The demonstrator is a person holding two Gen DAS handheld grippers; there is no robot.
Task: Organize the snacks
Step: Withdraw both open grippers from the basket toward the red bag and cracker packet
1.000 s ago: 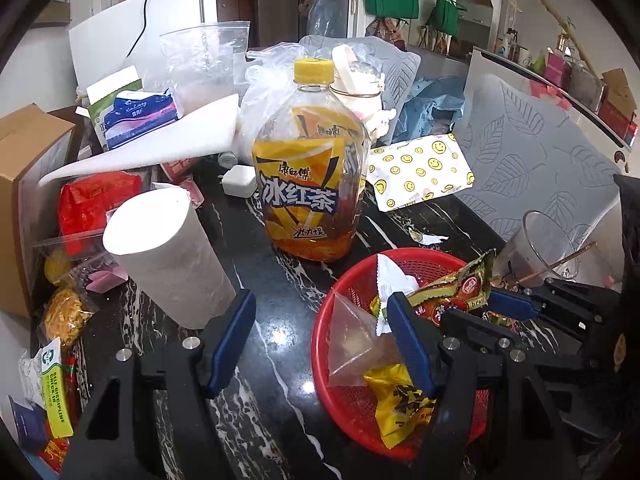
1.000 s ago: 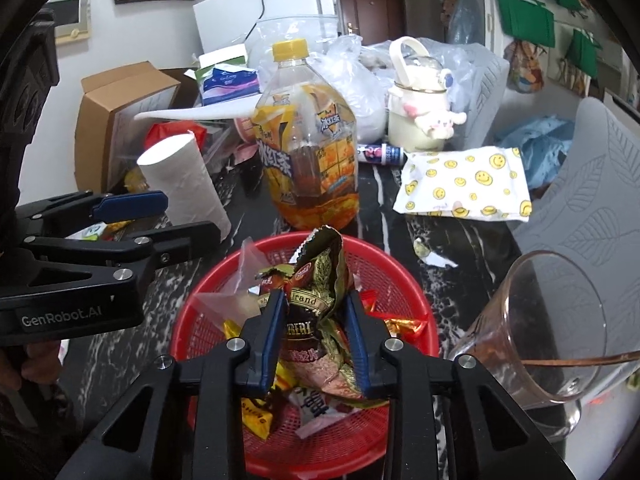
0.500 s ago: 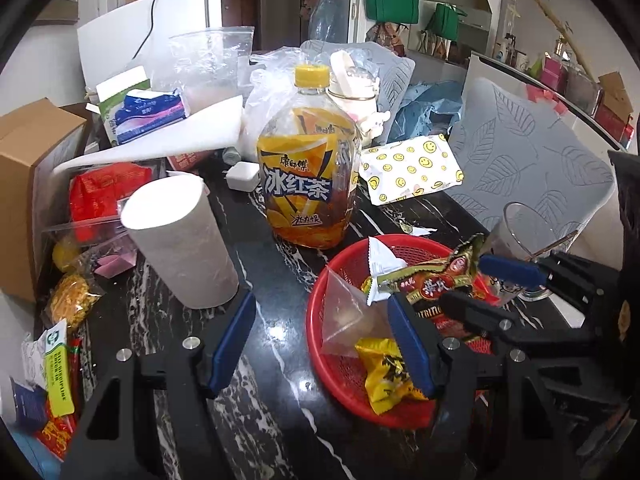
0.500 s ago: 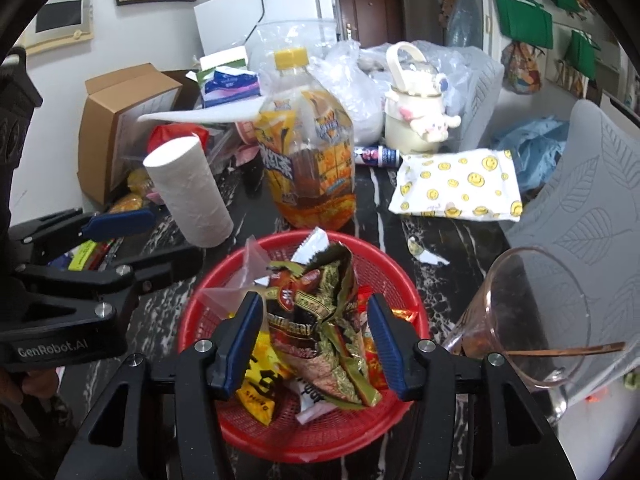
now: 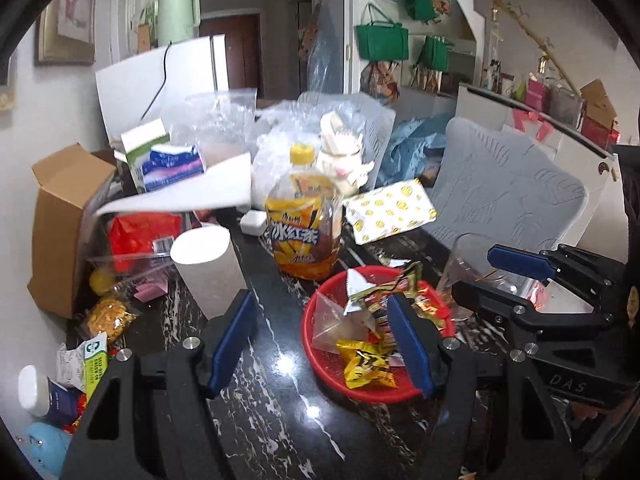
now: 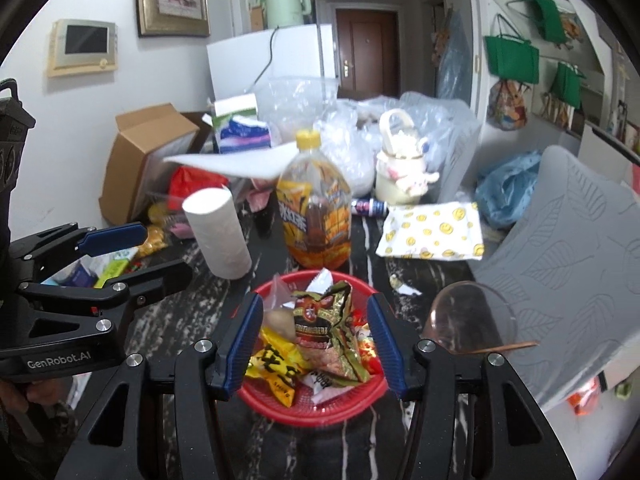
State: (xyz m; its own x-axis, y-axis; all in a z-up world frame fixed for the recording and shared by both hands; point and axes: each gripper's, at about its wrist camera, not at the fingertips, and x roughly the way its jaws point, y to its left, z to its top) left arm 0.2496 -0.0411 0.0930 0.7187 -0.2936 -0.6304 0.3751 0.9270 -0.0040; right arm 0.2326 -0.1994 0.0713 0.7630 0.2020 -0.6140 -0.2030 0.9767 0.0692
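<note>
Left wrist view: the left gripper (image 5: 320, 336) is hanging spread and empty, pulling back; the red basket (image 5: 320, 368) is sitting at four o'clock.

Right wrist view: the right gripper (image 6: 316, 344), jaws just opened, is rising clear of the brown snack packet (image 6: 324, 328), now lying released in the basket. Delivery is judged complete.

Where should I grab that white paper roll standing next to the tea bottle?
Take the white paper roll around its middle, coming in level from the near side with the jaws either side of the cylinder. It stands nearly upright, leaning slightly. The tea bottle crowds its right and clutter its left, while the near side looks open.
</note>
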